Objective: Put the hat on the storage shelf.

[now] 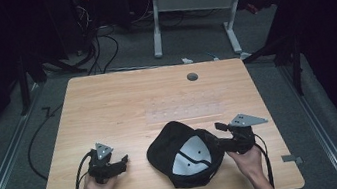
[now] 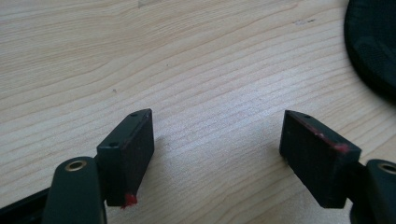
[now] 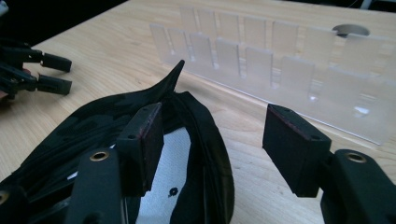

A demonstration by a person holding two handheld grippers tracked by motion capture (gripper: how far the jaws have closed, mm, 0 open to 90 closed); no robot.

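High view – cap: a black cap point(image 1: 185, 153) lies upside down on the wooden counter point(image 1: 108, 108), near the front edge, with its pale lining facing up.
High view – left tongs: the left tongs point(image 1: 124, 159) rest low on the counter, just to the left of the cap and apart from it – a bare strip of wood lies between them.
High view – right tongs: the right tongs point(image 1: 215, 135) sit at the cap's right side, with their tips right at its rim.
High view – clear strip: a flat see-through rack point(image 1: 184, 111) lies on the counter just behind the cap.
High view – hole: a small round hole point(image 1: 192, 77) sits in the counter near the far edge.

Left gripper view – left tongs: the left tongs point(image 2: 217, 144) stand wide apart with only bare wood between them; they hold nothing.
Left gripper view – cap: the cap's dark edge point(image 2: 371, 44) shows at the top right, off to the side of the tongs.

Right gripper view – right tongs: the right tongs point(image 3: 212, 140) are spread wide.
Right gripper view – cap: the cap's rim point(image 3: 205, 140) stands up between them, close beside one tong; the pads do not squeeze it.
Right gripper view – inside the cap: only the pale lining point(image 3: 161, 186) shows there.
Right gripper view – clear rack: the rack point(image 3: 261, 60) stands beyond the cap, and I can see nothing in its slots.
Right gripper view – other tongs: the left tongs point(image 3: 53, 72) show far off at the left edge.
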